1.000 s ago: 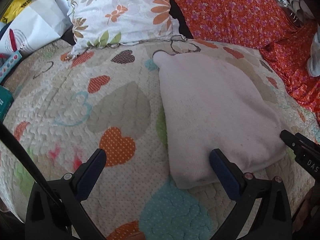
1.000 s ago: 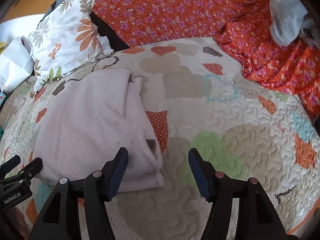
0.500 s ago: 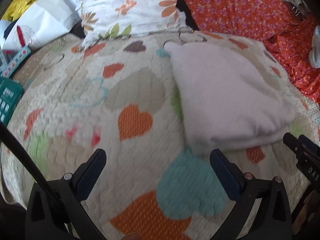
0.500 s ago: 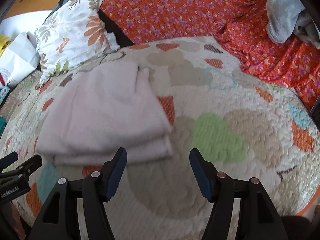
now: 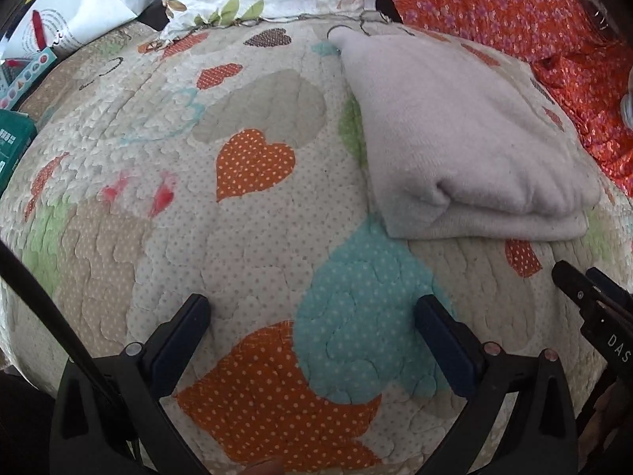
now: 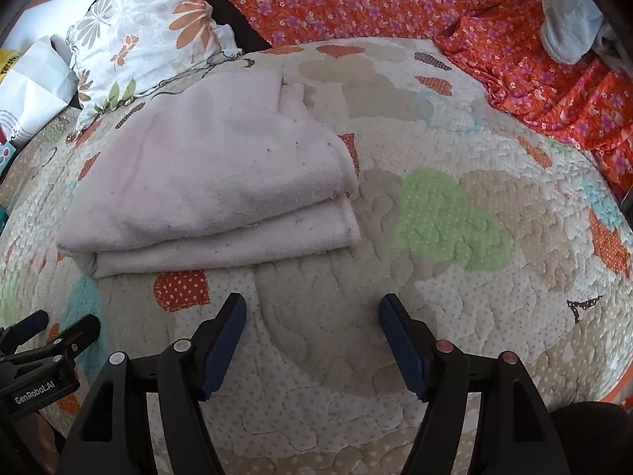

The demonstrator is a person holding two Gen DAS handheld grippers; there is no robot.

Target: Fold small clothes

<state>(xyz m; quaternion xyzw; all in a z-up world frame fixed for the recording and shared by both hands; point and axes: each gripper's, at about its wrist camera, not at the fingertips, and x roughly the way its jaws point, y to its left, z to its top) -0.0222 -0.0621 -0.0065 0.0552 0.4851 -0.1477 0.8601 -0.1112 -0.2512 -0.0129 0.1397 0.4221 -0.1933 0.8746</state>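
Note:
A pale pink garment lies folded in layers on the heart-patterned quilt. It also shows in the right wrist view, with its folded edge facing me. My left gripper is open and empty, over the quilt, below and left of the garment. My right gripper is open and empty, over the quilt, just below the garment's near right corner. Neither gripper touches the cloth.
A floral pillow lies beyond the garment. An orange flowered sheet covers the back and right. A light blue cloth lies far right. A white bag and a green box sit at the left.
Both grippers have drawn back toward me, away from the garment. The garment lies farther off in both views and stays folded.

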